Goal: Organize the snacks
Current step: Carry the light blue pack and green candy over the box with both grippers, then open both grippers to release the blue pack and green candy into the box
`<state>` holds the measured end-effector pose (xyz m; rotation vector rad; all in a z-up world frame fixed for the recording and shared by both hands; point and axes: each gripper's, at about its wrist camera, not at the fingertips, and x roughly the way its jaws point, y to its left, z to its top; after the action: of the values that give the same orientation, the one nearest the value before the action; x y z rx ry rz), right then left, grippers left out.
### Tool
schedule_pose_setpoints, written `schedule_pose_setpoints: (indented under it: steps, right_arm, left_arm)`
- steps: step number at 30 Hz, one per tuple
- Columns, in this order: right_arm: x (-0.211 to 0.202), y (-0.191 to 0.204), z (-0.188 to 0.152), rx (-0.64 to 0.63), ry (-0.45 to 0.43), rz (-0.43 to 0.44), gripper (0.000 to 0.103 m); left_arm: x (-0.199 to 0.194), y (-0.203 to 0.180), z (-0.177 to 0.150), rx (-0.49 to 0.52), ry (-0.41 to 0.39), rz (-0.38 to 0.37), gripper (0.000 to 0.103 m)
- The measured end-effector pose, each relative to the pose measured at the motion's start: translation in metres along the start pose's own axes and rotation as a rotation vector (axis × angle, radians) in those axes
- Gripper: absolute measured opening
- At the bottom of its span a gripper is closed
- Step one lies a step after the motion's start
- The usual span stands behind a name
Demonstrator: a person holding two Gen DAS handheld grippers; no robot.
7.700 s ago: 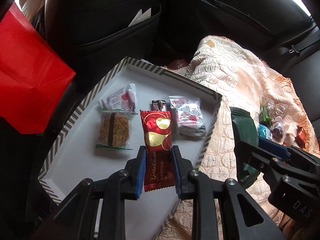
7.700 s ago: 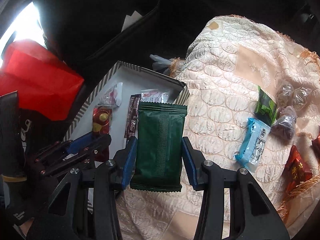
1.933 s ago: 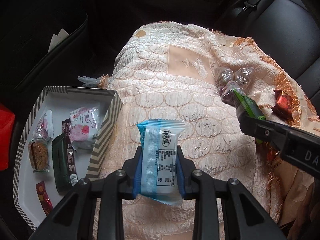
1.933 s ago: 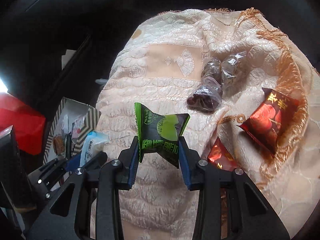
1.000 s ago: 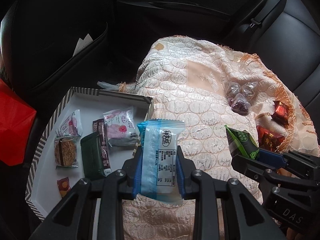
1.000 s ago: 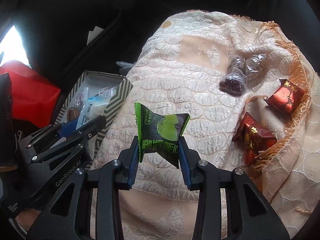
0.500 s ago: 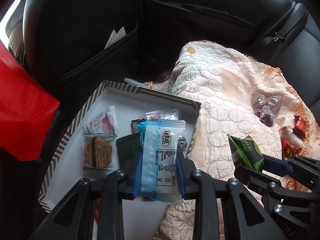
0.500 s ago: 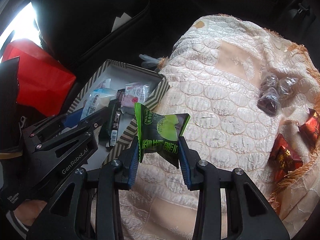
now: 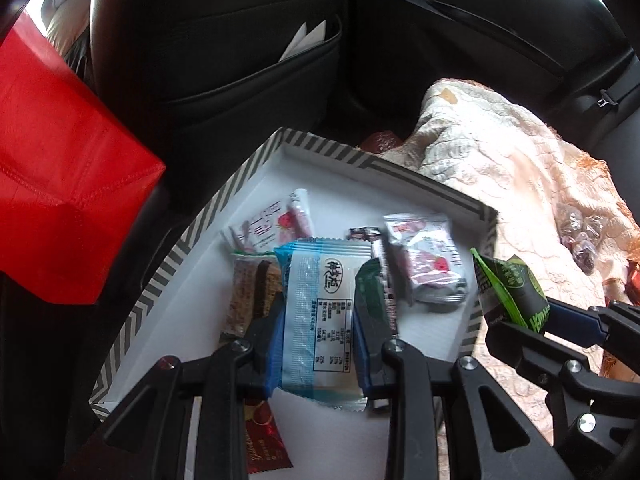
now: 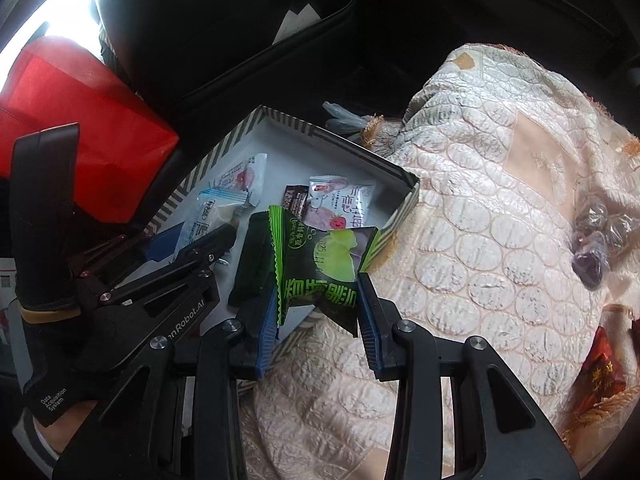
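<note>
My left gripper (image 9: 320,316) is shut on a light blue snack packet (image 9: 318,312) and holds it over the striped-rim white tray (image 9: 424,184). It also shows in the right wrist view (image 10: 208,216). My right gripper (image 10: 318,292) is shut on a green snack packet (image 10: 320,264) above the tray's right rim (image 10: 396,216); the packet also shows in the left wrist view (image 9: 508,292). In the tray lie two pink strawberry packets (image 9: 428,260), a cereal bar (image 9: 252,292), a dark green packet (image 10: 256,264) and a red packet (image 9: 262,444).
A red bag (image 9: 60,184) stands left of the tray. A cream quilted cloth (image 10: 500,216) covers the seat on the right, with clear-wrapped dark candies (image 10: 592,236) and a red packet (image 10: 604,368) on it. A black seat-back pocket (image 9: 248,64) rises behind.
Both grippers have swung left from the cloth to the tray, each still holding its packet. The blue packet now hangs over the tray's middle, the green one at its right rim.
</note>
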<state>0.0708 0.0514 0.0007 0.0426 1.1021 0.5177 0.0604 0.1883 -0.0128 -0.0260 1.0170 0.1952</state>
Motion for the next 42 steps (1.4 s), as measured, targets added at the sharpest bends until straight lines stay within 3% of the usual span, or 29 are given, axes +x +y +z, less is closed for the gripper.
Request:
schedule_pose_setpoints:
  steps: [9, 28, 30, 34, 42]
  right_arm:
    - [0.035, 0.015, 0.016, -0.033, 0.053, -0.004, 0.035]
    - [0.067, 0.036, 0.017, -0.091, 0.117, 0.007, 0.039]
    - [0.067, 0.035, 0.016, -0.087, 0.119, 0.014, 0.042]
    - [0.064, 0.029, 0.015, -0.068, 0.116, 0.035, 0.043]
    - [0.034, 0.019, 0.011, -0.012, 0.064, 0.088, 0.043]
  left_arm:
    - [0.016, 0.022, 0.003, -0.050, 0.020, 0.042, 0.032]
    - [0.029, 0.038, 0.004, -0.095, 0.030, 0.070, 0.032]
    - [0.029, 0.038, 0.003, -0.100, 0.039, 0.075, 0.035]
    - [0.025, 0.039, 0.003, -0.113, 0.036, 0.087, 0.059]
    - [0.009, 0.033, 0.002, -0.102, 0.010, 0.082, 0.071]
